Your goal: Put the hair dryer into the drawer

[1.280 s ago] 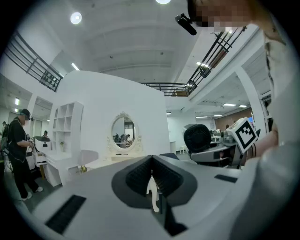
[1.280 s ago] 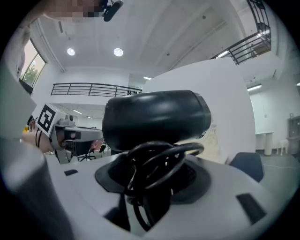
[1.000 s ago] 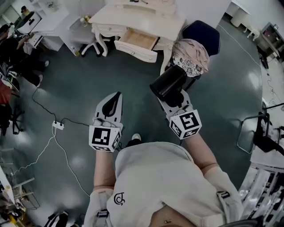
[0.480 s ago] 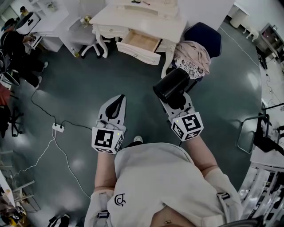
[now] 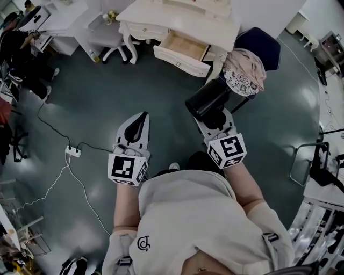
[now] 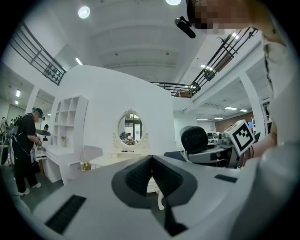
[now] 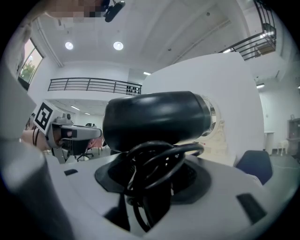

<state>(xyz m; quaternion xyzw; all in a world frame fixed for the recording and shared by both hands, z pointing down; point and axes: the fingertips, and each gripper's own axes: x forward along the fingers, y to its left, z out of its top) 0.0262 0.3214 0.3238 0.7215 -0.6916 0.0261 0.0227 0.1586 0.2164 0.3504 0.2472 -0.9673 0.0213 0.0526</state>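
A black hair dryer sits upright between the jaws of my right gripper, which is shut on its handle. In the right gripper view the dryer's barrel fills the middle, and its coiled black cord hangs over the jaws. My left gripper is beside it to the left, shut and empty, its pads meeting. The open drawer of the white dressing table lies ahead at the top of the head view, its wooden inside bare. Both grippers are held level over the floor, well short of it.
A blue chair draped with clothes stands right of the drawer. A white stool is left of the table. A power strip and cable lie on the floor at left. A person stands far left.
Both grippers have moved across the floor with the person. The dressing table and drawer now sit further right in the head view. The grip on the hair dryer is unchanged.
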